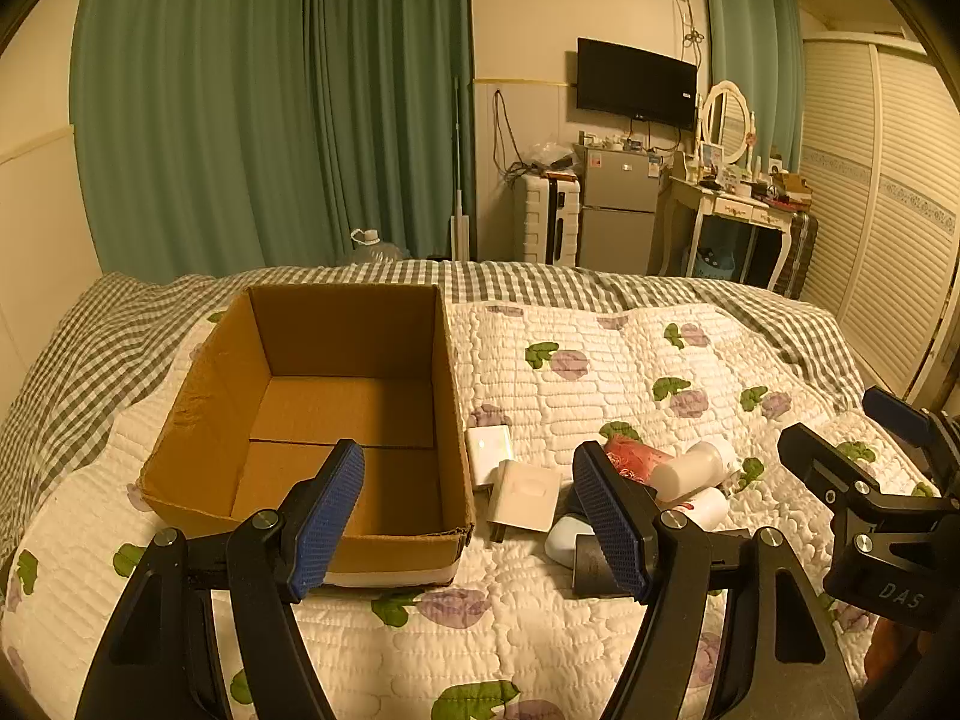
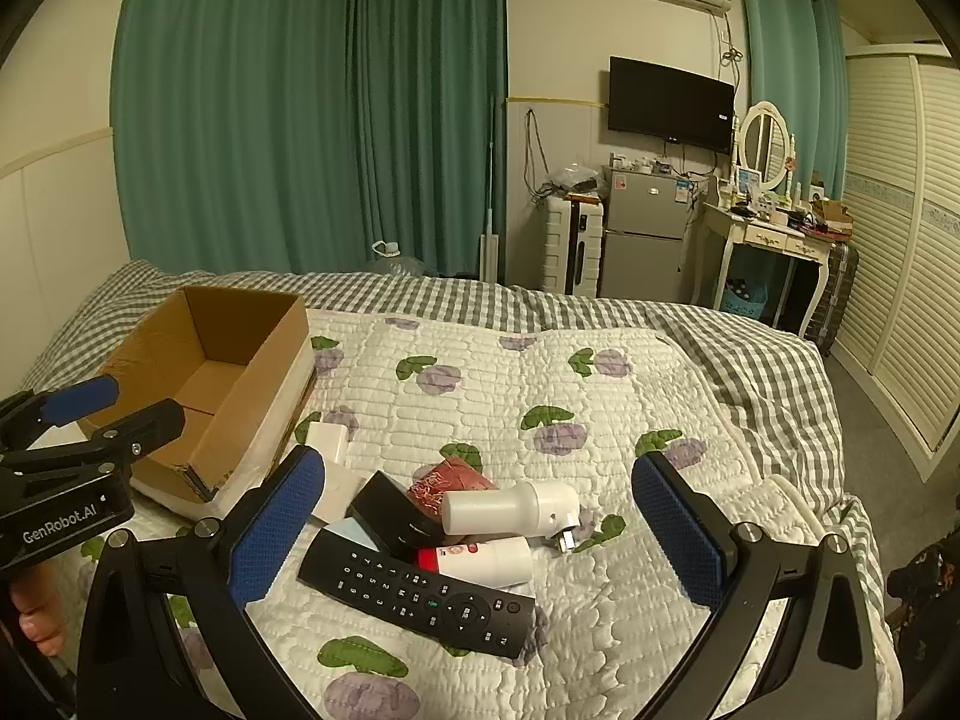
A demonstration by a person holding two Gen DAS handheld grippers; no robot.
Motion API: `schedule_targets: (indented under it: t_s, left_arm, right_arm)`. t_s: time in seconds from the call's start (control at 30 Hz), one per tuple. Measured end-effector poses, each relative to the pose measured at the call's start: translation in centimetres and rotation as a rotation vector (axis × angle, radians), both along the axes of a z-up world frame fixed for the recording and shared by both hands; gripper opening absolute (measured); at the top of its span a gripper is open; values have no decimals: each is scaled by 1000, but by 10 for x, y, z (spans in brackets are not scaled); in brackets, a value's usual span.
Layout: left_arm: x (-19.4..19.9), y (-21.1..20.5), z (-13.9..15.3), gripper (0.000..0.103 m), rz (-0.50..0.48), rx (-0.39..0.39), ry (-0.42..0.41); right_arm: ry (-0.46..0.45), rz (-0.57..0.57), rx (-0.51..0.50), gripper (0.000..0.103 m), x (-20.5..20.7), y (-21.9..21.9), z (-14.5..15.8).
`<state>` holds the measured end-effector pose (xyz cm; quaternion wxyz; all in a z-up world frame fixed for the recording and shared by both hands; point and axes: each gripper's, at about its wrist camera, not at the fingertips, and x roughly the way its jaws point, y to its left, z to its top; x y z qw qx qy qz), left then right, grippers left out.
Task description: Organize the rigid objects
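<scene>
An empty open cardboard box (image 1: pixel 354 414) sits on the bed; it also shows in the right wrist view (image 2: pixel 204 384). Right of it lies a pile: a black remote (image 2: pixel 414 597), a black box (image 2: pixel 393 516), a white plug adapter (image 2: pixel 510 507), a white bottle with a red label (image 2: pixel 486 561), a red packet (image 2: pixel 450 483) and white chargers (image 1: pixel 510 471). My left gripper (image 1: pixel 474 522) is open and empty, above the box's near right corner. My right gripper (image 2: pixel 480 534) is open and empty, hovering over the pile.
The bed has a white floral quilt (image 2: pixel 600 420) over a grey checked sheet (image 2: pixel 750 360). Beyond it stand green curtains (image 1: pixel 270 108), a suitcase (image 1: pixel 549 219), a small fridge (image 1: pixel 618 213), a dressing table (image 1: pixel 732 198) and a louvred wardrobe (image 1: pixel 888 192).
</scene>
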<state>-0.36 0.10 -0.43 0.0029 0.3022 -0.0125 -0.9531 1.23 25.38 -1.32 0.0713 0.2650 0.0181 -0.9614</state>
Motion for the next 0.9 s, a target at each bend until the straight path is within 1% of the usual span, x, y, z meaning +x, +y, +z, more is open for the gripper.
schedule_targets:
  t_s: [0.9]
  left_arm:
    - [0, 0, 0, 75, -1, -2, -2]
  right_arm:
    - [-12, 10, 11, 103, -1, -4, -3]
